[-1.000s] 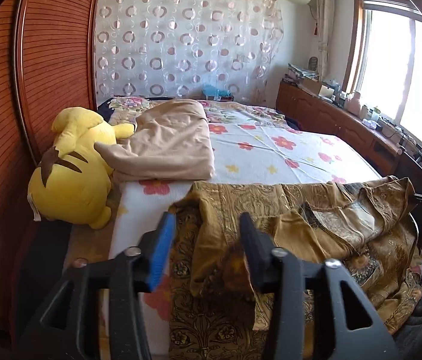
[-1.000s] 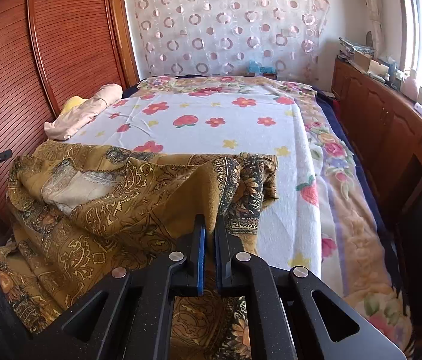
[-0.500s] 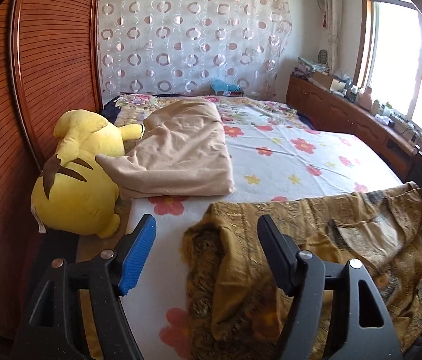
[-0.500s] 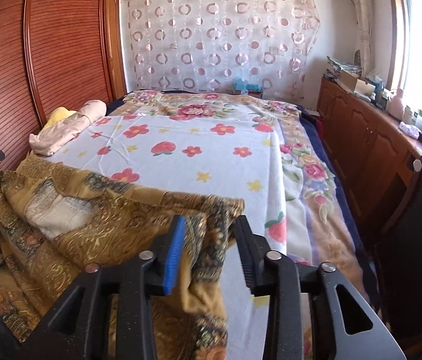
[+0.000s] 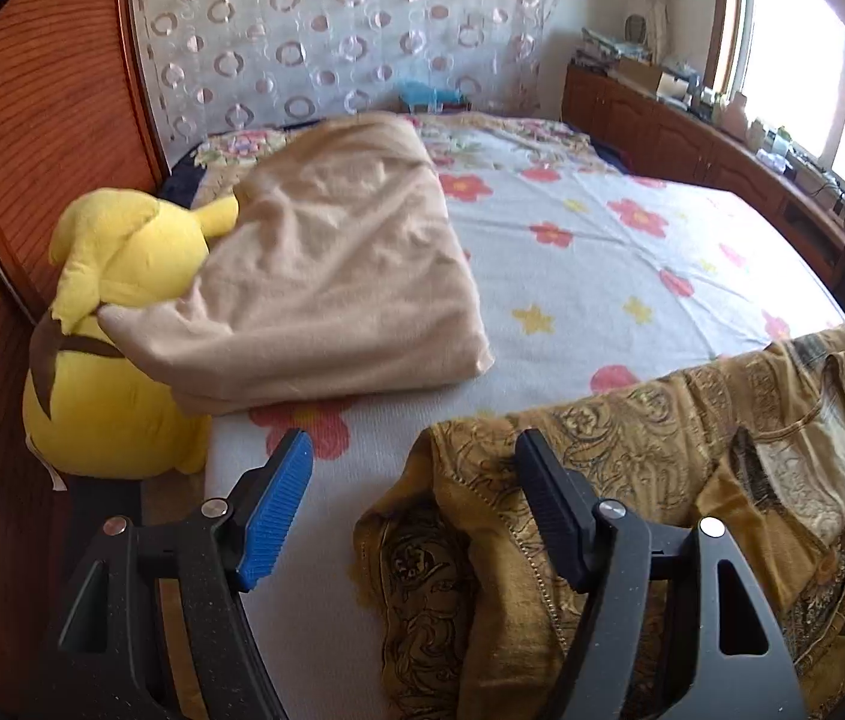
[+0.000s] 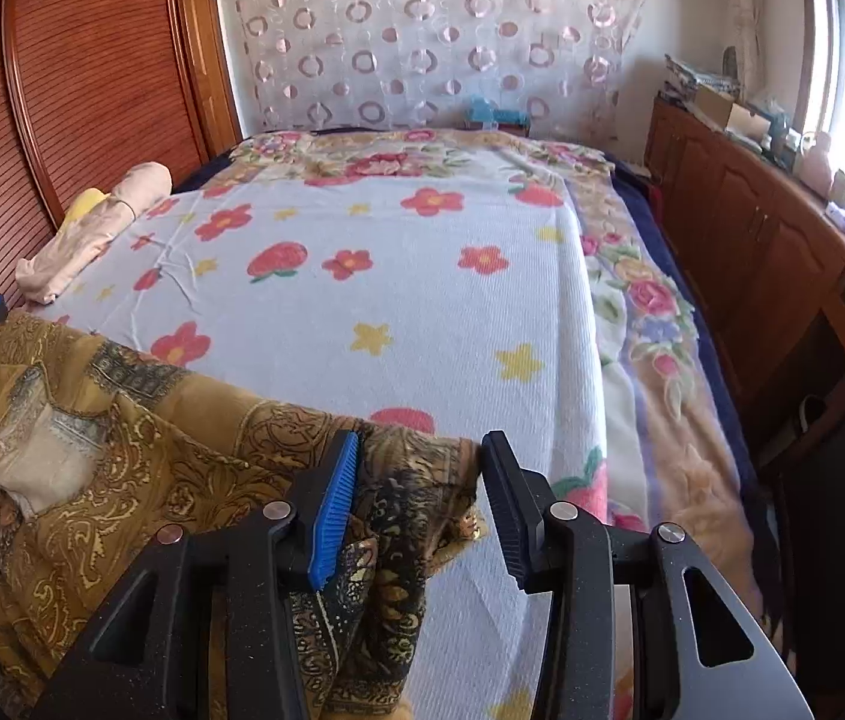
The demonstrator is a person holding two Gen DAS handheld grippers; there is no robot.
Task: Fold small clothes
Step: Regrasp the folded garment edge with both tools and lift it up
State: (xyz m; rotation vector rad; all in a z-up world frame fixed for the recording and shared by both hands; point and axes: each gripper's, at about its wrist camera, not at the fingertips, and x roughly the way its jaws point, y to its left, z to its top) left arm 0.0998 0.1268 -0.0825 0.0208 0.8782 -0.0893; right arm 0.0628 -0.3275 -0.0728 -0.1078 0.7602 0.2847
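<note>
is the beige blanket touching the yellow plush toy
Touching. The left wrist view shows the beige blanket draped over the yellow plush toy, its near corner lying on the toy's back with no gap between them.

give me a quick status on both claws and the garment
Left claw open. Right claw just opened, cloth loose between its jaws. Gold patterned garment spread on bed edge. Nothing in the way.

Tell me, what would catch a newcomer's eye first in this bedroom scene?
Probably the big yellow plush toy lying against the wooden wardrobe at the bed's left edge, half under a beige blanket. Next, the gold patterned garment draped over the near end of the flowered bedspread, with the left gripper and right gripper open at its two corners.
</note>
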